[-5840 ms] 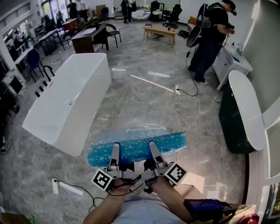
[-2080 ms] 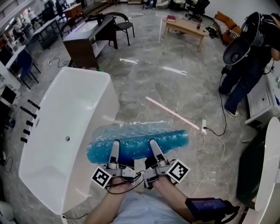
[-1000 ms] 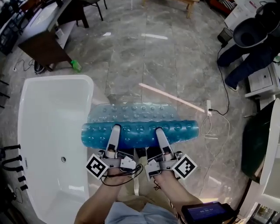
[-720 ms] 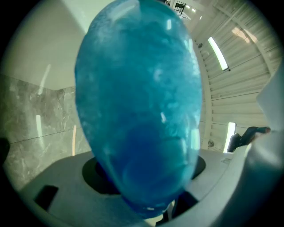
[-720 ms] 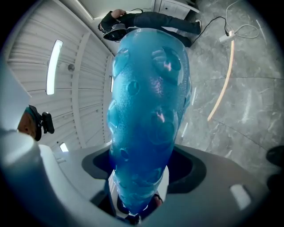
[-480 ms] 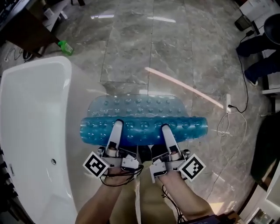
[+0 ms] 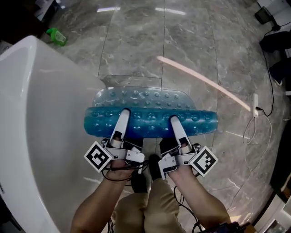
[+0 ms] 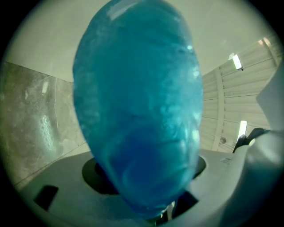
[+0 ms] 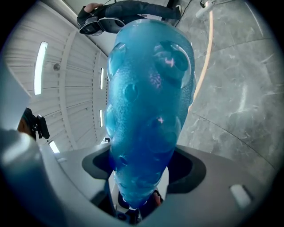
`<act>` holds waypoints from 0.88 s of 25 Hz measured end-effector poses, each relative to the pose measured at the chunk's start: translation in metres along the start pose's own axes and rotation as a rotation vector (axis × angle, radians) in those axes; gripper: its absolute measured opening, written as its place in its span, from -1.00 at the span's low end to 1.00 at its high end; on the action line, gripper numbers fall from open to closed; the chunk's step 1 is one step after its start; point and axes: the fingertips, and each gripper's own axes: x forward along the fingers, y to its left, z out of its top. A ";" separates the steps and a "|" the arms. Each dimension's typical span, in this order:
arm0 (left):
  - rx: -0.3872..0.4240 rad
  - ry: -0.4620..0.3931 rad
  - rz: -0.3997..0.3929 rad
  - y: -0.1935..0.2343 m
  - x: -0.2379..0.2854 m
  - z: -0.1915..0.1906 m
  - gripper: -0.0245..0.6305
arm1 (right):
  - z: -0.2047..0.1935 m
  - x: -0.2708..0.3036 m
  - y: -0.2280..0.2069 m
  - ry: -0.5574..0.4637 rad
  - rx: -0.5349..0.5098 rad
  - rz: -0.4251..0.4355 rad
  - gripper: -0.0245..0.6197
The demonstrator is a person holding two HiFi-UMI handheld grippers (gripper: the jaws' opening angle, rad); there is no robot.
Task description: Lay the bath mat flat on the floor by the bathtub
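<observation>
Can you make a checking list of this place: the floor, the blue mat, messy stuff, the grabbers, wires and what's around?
Surface: shiny grey marble floor.
Job's things: blue bath mat, doubled over, not yet flat; white bathtub at its left.
Clutter: small green thing by the tub's far end.
Grippers: left hand-held gripper and right hand-held gripper both clamped on the mat.
Cables: power strip with cord at right; black wires under the grippers.
Surroundings: another person, seen in the right gripper view.
</observation>
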 end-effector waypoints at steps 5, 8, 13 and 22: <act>-0.005 -0.007 0.025 0.035 -0.004 -0.001 0.06 | -0.004 0.003 -0.034 0.030 0.007 0.011 0.11; -0.007 -0.008 0.031 0.080 -0.002 0.017 0.06 | -0.016 0.021 -0.077 0.047 0.011 0.003 0.11; -0.031 -0.029 0.029 0.143 0.013 0.045 0.07 | -0.023 0.061 -0.133 0.073 -0.009 0.001 0.10; -0.027 0.006 0.066 0.221 0.037 0.076 0.10 | -0.032 0.104 -0.210 0.093 0.019 -0.015 0.11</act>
